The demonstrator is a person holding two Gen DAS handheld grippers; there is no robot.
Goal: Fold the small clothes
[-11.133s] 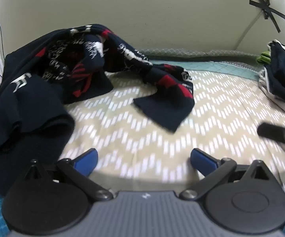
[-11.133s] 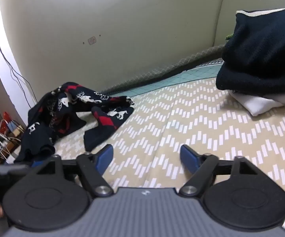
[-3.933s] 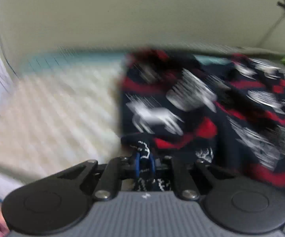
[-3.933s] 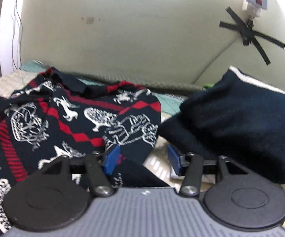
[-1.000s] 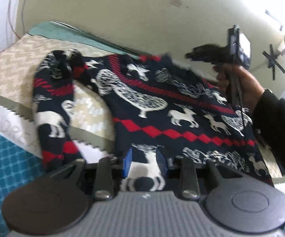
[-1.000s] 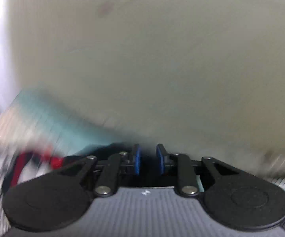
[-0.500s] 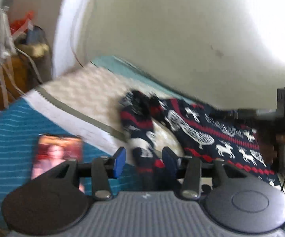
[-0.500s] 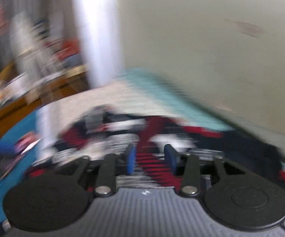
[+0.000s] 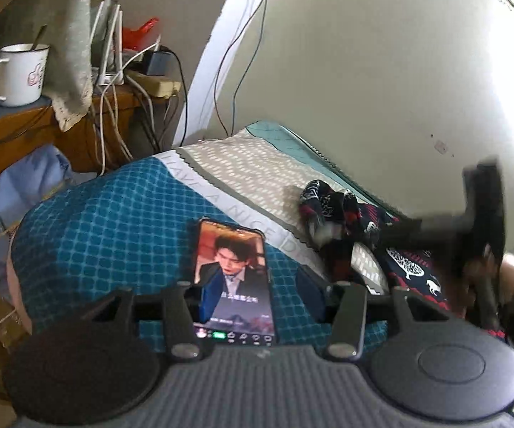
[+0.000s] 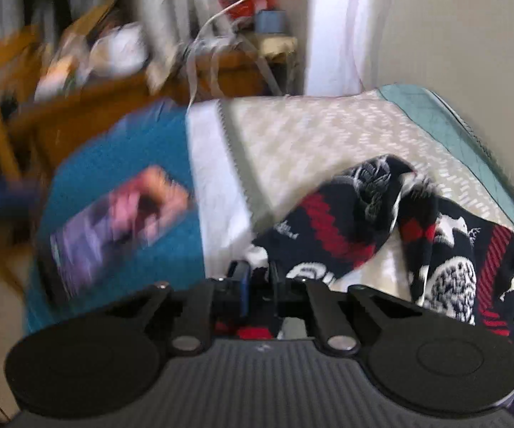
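Note:
A navy sweater with red bands and white animal figures lies spread on the beige zigzag bed cover. Its left sleeve is bunched toward the bed's left edge. My right gripper is shut on the sleeve's cuff end, low over the bed edge. In the left wrist view the sweater lies ahead to the right, with the right gripper's body and the hand holding it blurred over it. My left gripper is open and empty above a phone.
A phone with a lit screen lies on the teal checked blanket at the bed's left end. A wooden side table with a white mug, cables and a power strip stands beyond. The wall runs along the bed's far side.
My left gripper has let go of the sweater's hem, opened wider and swung left over the phone. My right gripper has come down and shut on the left sleeve's cuff.

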